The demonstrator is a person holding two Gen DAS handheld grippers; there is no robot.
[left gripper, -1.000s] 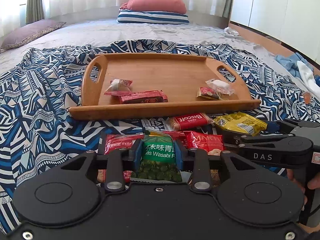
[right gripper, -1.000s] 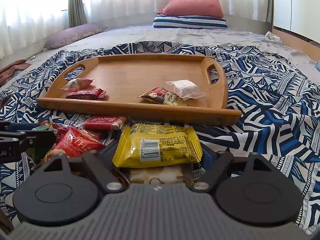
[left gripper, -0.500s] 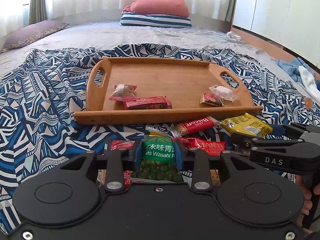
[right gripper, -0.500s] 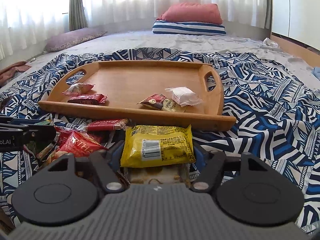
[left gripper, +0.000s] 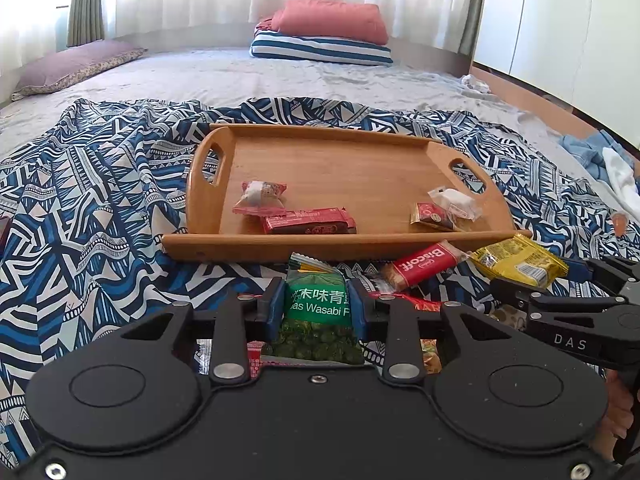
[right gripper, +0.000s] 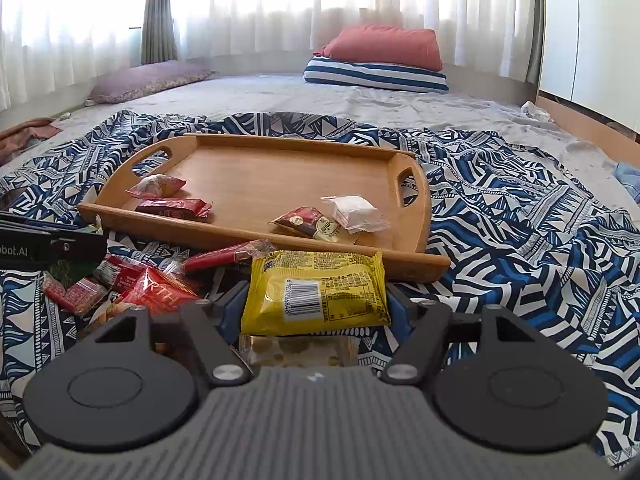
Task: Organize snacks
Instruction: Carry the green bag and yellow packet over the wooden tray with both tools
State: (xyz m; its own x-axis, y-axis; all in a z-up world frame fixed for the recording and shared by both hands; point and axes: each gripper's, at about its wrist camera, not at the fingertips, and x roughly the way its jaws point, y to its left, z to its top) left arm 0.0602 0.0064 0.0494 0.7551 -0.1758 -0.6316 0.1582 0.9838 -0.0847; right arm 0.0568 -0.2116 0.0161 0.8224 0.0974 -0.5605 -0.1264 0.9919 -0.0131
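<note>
Grippers sit nearest in both views, each clamped on a packet above the loose heap on the patterned blanket (left gripper: 100, 216). The left gripper (left gripper: 316, 306) pinches a green wasabi-pea packet (left gripper: 318, 312) between its blue pads, upright, with the peas showing low in the bag. The right gripper (right gripper: 314, 304) holds a yellow packet (right gripper: 316, 290) flat and wide, barcode up, its pads pressing the 2 short edges. Just beyond, still on the blanket, lie a red Biscoff bar (left gripper: 424, 266) and other red wrappers (right gripper: 156, 296). Farther on stands the wooden tray (left gripper: 360, 240), with 4 snacks inside: a pink-and-white sweet (left gripper: 260, 196) and a dark red bar (left gripper: 310, 226) at the near left, a small red sachet (left gripper: 430, 214) and a white wrapped piece (left gripper: 454, 202) at the near right. Pillows and curtains lie far behind. The likely risk is the yellow packet: gripped only by its edges, it could buckle and slip out on the way over the tray's near rim, or snag that rim if carried low. The green bag is slick and could slide down through the pads. Only the left view shows the yellow packet from the side, along with part of a hand at the far right edge; only the right view shows its barcode and a clear bag of pale snacks beneath it.
</note>
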